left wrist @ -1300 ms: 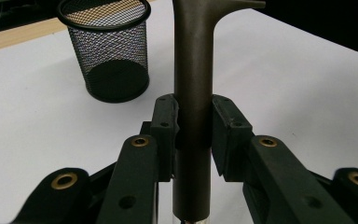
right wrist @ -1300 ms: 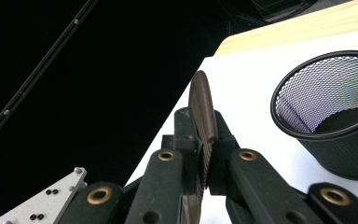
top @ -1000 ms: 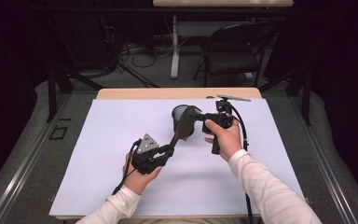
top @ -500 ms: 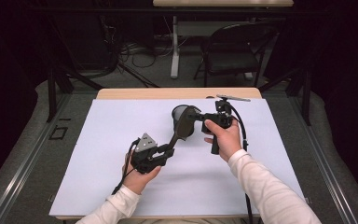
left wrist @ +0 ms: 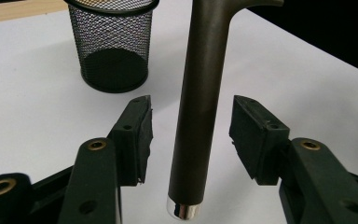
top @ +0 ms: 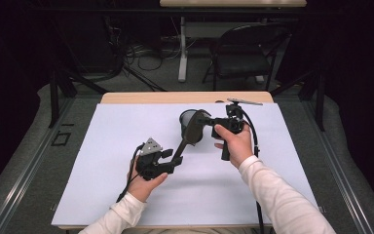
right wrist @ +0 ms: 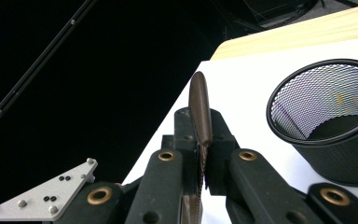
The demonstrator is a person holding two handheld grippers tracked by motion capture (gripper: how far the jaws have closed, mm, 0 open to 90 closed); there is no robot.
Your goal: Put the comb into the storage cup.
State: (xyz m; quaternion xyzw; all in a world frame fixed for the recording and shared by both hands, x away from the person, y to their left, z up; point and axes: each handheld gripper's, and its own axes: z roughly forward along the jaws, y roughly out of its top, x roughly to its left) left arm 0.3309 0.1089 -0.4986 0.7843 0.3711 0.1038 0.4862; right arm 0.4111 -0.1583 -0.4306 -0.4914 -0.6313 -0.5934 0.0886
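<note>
Overhead, a white sheet covers the table in a dark room; left fingers just opened off the spatula, right fingers clamp it.

This looks like a lab: a white-topped table, dark walls, floor cables, a folding chair.

left black two-jaw claw: jaws had just been opening, pads clear of anything, held low in left hand | right black two-jaw claw: jaws clamped tight, raised, right hand gripping
</note>
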